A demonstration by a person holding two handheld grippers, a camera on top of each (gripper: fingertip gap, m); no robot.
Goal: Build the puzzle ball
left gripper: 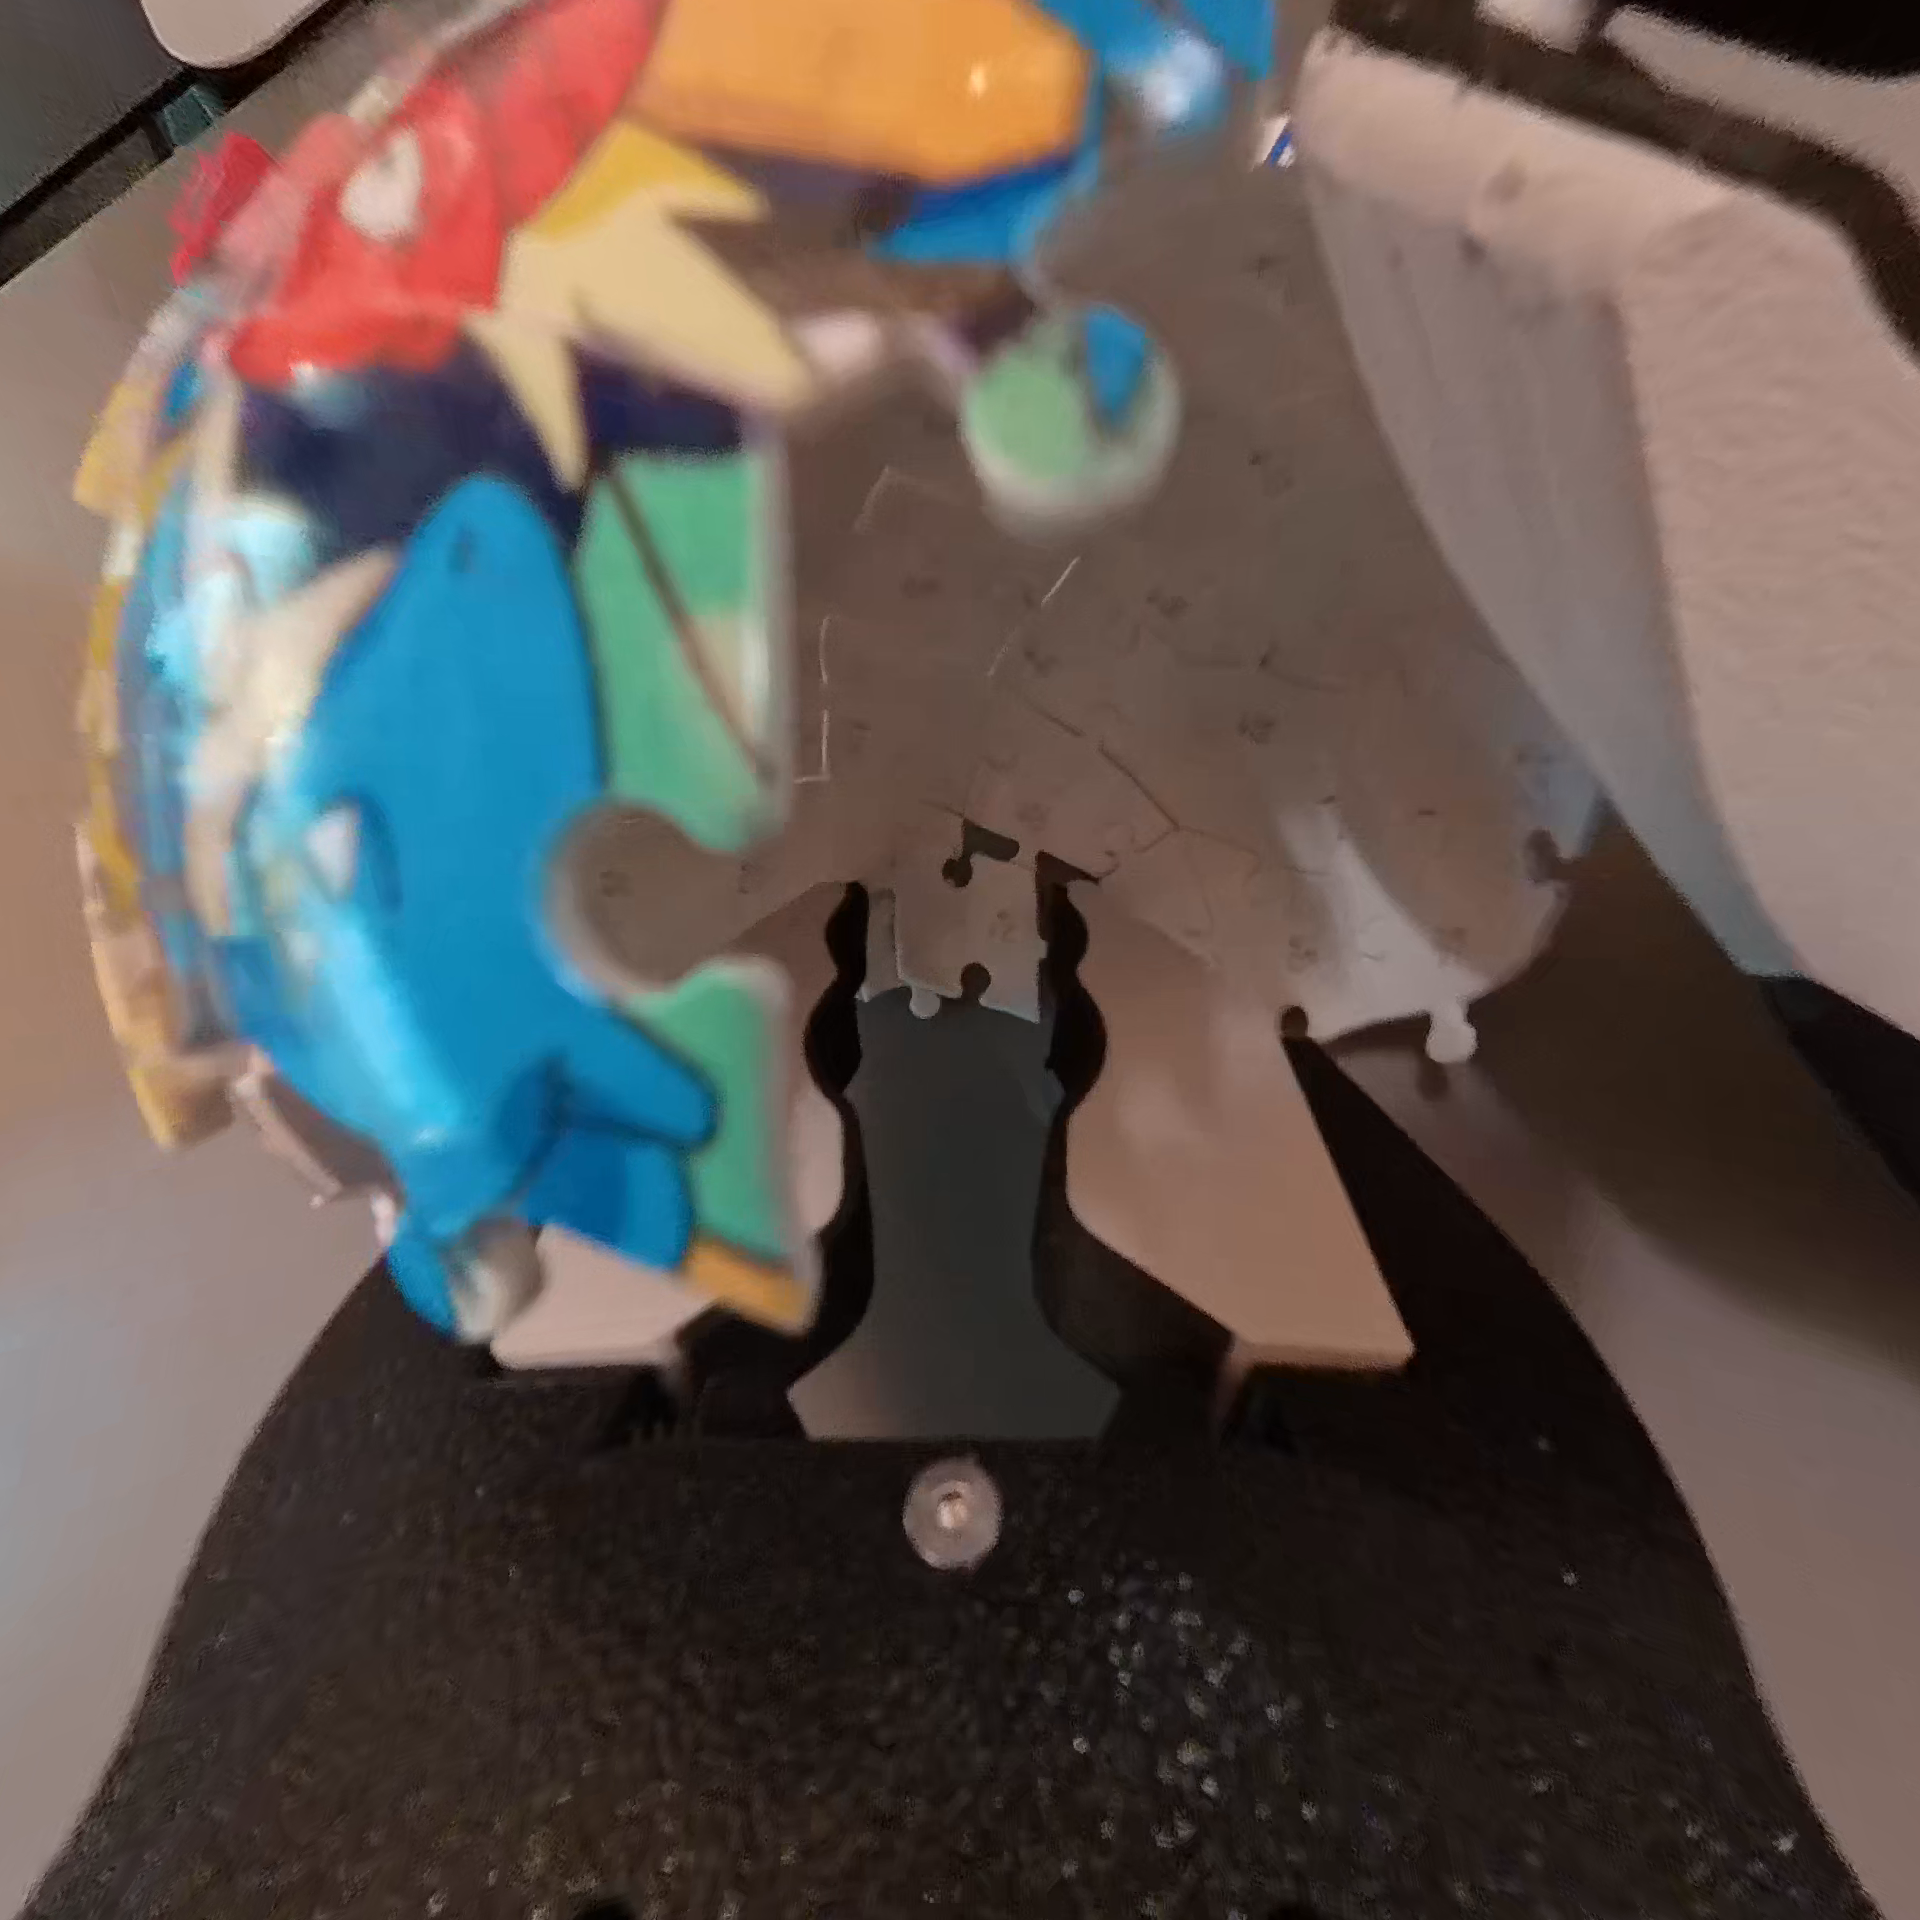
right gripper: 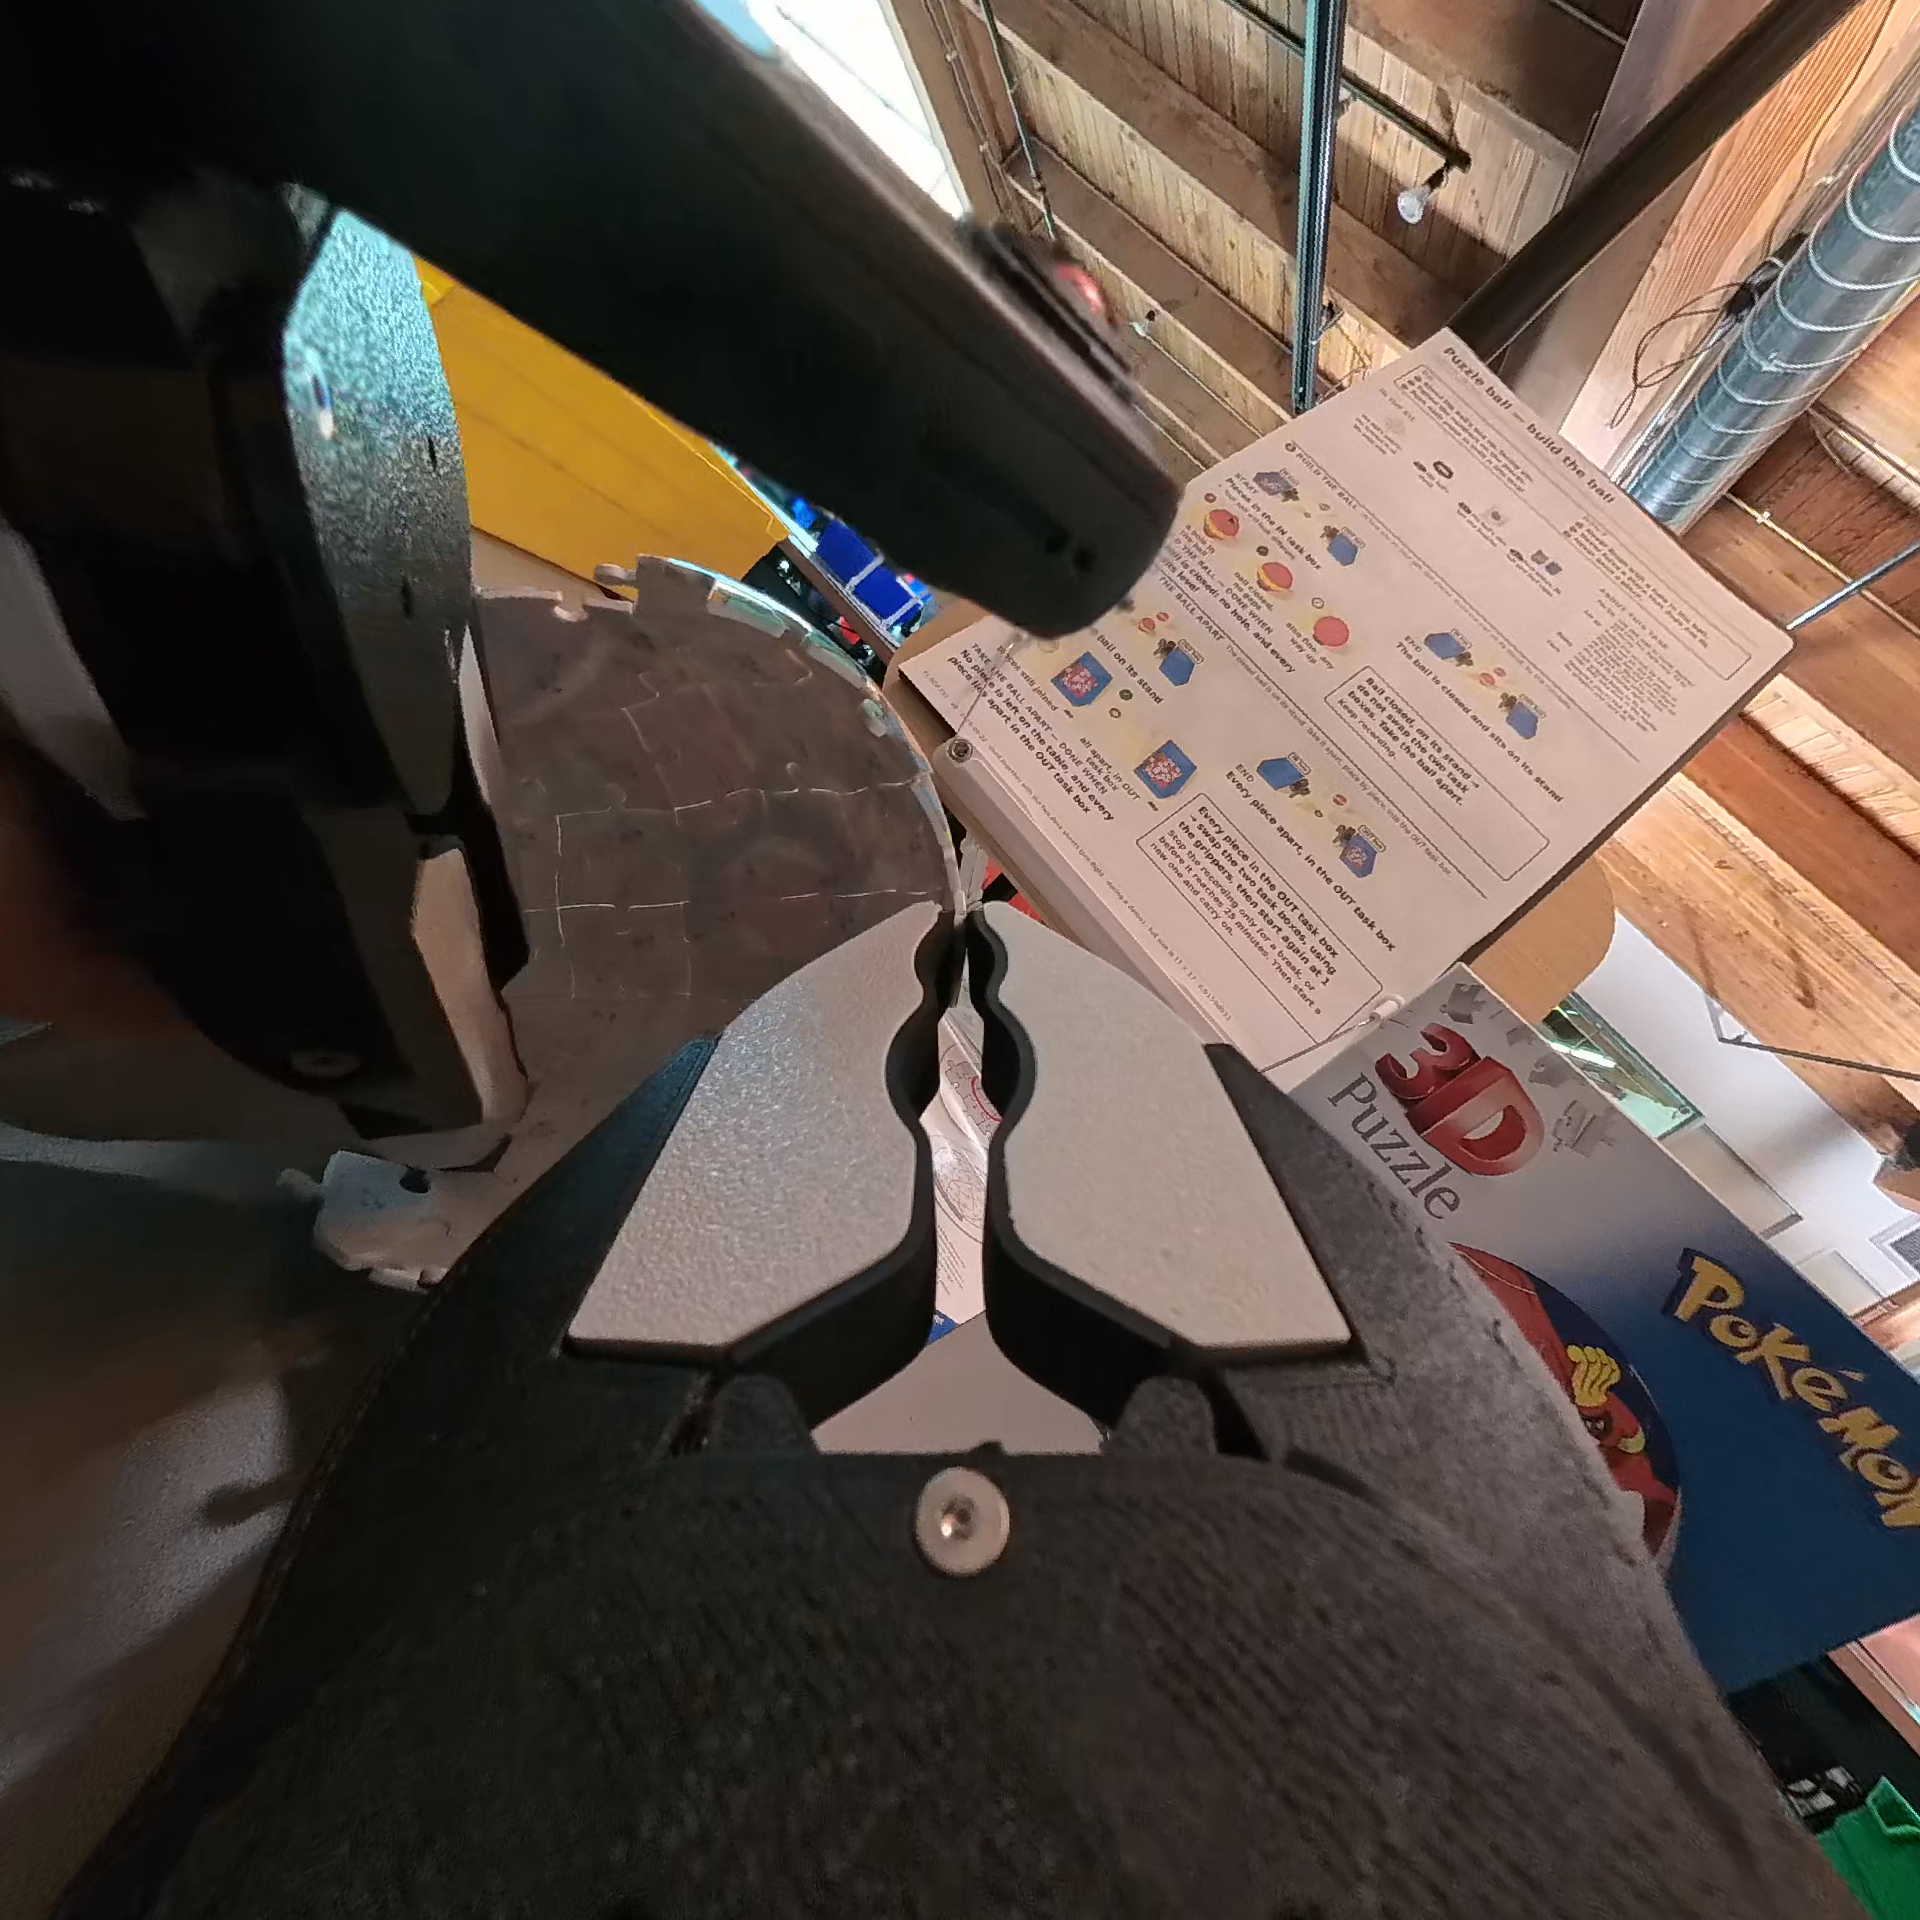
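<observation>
The puzzle ball (left gripper: 436, 727) is only part made. In the left wrist view it fills the upper left and middle of the frame, very close and blurry. We see its bright outside on the left, with blue, red, yellow and green. On the right we look into its grey inside (left gripper: 1091, 675), where the piece lines show. The open rim with its little knobs sits low in the middle.

The left gripper (left gripper: 961, 935) has its black fingers (left gripper: 847, 987) closed on that lower rim, one finger on each side of a pale piece (left gripper: 971, 951). So the ball sits right at the finger tips and curves up and away to the left.

The right wrist view shows the grey inside of the ball (right gripper: 717, 810) in the middle left, with a jagged rim at the top. The right gripper (right gripper: 964, 940) has its fingers (right gripper: 1039, 1039) almost shut. Something thin and pale seems pinched at the tips, right beside the ball's edge. It may be a puzzle piece on edge, but I cannot tell for sure. If so, the next move is to push it sideways into the rim.

Only this view shows the other gripper's dark body (right gripper: 260, 623) at the left, the instruction sheet (right gripper: 1382, 675), the puzzle box (right gripper: 1621, 1299) and a yellow bin (right gripper: 582, 457). Only the left view shows the colours.
</observation>
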